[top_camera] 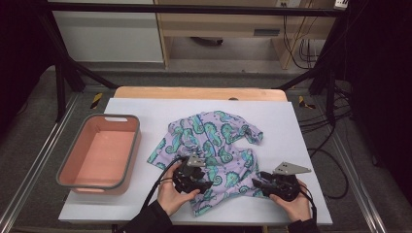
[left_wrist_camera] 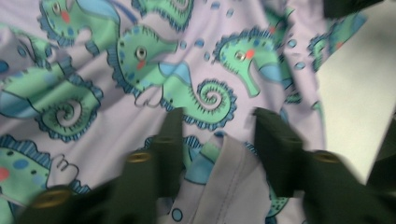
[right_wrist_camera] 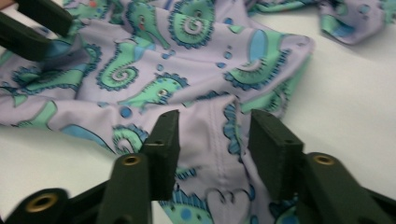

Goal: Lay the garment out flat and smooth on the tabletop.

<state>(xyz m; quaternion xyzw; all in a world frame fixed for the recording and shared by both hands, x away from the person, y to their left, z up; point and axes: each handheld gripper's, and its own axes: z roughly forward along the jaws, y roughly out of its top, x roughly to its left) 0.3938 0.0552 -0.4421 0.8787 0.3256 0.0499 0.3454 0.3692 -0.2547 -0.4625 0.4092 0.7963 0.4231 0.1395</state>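
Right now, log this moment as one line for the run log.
item: lilac seahorse-print fabric garment crumpled on white table sheet | left gripper: open, fabric fold between fingers | right gripper: open over seam

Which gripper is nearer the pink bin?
Left. The left gripper is over the seahorse garment, right of the pink bin; the right gripper is farther right, at the garment's right edge.
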